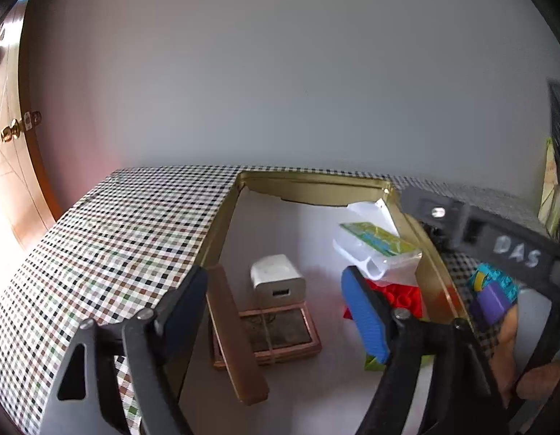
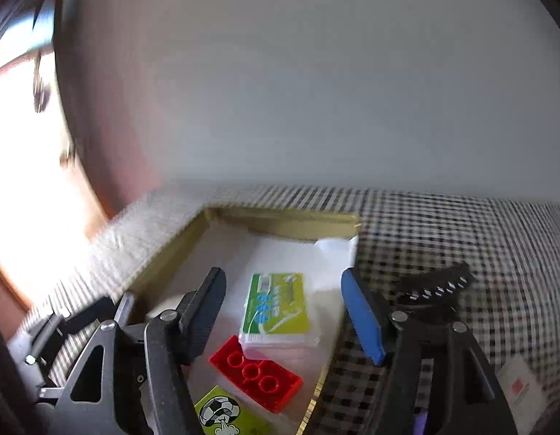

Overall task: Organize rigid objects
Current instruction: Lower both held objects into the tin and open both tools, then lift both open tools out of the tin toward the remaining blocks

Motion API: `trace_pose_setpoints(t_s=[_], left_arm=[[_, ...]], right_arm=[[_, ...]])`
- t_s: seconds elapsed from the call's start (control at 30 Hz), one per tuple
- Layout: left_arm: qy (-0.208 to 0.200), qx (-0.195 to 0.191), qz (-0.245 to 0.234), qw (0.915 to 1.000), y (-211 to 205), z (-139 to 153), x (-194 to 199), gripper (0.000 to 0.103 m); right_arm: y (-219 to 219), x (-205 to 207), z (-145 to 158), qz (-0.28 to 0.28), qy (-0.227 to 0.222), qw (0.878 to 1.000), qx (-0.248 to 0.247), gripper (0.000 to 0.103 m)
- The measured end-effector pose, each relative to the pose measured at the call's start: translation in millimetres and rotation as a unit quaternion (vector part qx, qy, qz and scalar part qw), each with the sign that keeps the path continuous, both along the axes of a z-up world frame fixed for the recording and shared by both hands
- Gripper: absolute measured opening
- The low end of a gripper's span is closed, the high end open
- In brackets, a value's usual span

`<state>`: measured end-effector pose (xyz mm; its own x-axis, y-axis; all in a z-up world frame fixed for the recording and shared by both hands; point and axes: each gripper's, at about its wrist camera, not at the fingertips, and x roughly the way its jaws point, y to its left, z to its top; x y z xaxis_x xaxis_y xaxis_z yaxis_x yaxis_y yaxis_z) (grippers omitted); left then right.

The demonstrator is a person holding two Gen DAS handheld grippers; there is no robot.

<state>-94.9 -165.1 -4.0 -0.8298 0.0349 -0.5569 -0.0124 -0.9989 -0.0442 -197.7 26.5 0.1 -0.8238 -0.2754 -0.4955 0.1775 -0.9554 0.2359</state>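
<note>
Both the left gripper [image 1: 276, 301] and the right gripper [image 2: 283, 311] are held apart and empty above the box [image 1: 222, 232]. The brown bar [image 1: 236, 340] is left propped on the frame [image 1: 280, 337] beside the charger [image 1: 276, 279]; the pack [image 2: 278, 308] is laid over the red brick [image 2: 256, 373]. The tilted bar could be knocked flat, or the pack nudged off, if either gripper is lowered carelessly.

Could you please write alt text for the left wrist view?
The open left gripper hovers over a gold-rimmed box holding a white charger, a brown framed plaque, a brown bar, a red brick and a clear green-labelled packet on a checked tablecloth.
</note>
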Motion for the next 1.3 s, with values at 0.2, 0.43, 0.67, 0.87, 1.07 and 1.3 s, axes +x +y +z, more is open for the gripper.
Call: trace_pose_setpoints(t_s=[0.2,0.43,0.67,0.87,1.07,1.3], left_arm=[[0.044,0.004,0.007,0.9990,0,8,12,0.093],[0.111,-0.034,0.029,0.9928,10,16,28,0.102],[0.130,-0.064,0.018,0.9892,18,19,35,0.102],[0.130,-0.065,0.023,0.9891,18,20,36,0.103],[0.128,-0.057,0.032,0.9897,15,19,35,0.103],[0.126,-0.052,0.033,0.9902,14,18,37,0.103]], right_arm=[[23,26,3,-0.064,0.040,0.997,0.002,0.073],[34,41,2,-0.115,0.057,0.992,0.010,0.073],[36,49,4,-0.142,0.081,0.986,0.042,0.080],[40,52,3,-0.146,0.088,0.984,0.049,0.084],[47,50,-1,-0.151,0.080,0.985,0.035,0.087],[45,52,-4,-0.153,0.083,0.984,0.044,0.087]])
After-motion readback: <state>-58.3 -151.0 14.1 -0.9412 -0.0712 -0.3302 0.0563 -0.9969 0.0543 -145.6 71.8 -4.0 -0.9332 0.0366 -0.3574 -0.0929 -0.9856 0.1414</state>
